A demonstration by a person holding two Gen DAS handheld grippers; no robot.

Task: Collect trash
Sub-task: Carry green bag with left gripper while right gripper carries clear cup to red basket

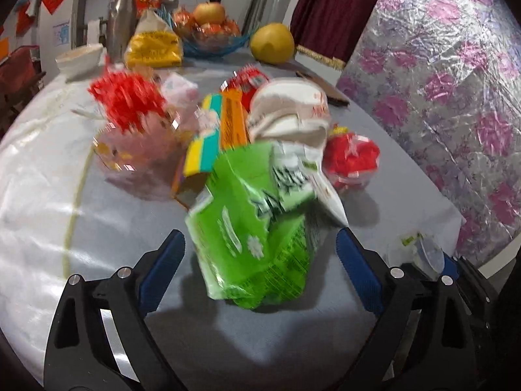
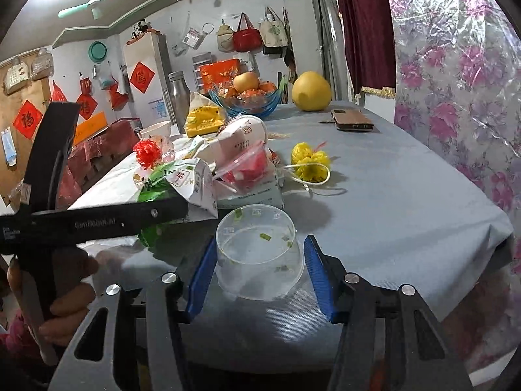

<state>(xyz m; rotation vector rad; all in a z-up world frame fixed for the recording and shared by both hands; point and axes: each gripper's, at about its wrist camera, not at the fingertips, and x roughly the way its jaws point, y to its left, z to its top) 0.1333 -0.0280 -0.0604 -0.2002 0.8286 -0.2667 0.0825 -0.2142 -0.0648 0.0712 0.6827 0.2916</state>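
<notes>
My right tool [image 2: 259, 275] grips a clear plastic tub [image 2: 259, 254] between its blue pads, low over the grey tabletop [image 2: 407, 202]. My left tool [image 1: 260, 260] stands released, a green wrapper [image 1: 257, 228] between its fingers, untouched as far as I can tell, in front of the trash pile [image 1: 260, 123].

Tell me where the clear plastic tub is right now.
In the right wrist view, the clear tub sits upside down between the right gripper's fingers, near the table's front edge.

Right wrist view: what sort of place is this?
Likely a lived-in home dining room: a cloth-covered table with a fruit bowl, handbags hung on the wall, and a ceiling fan.
</notes>
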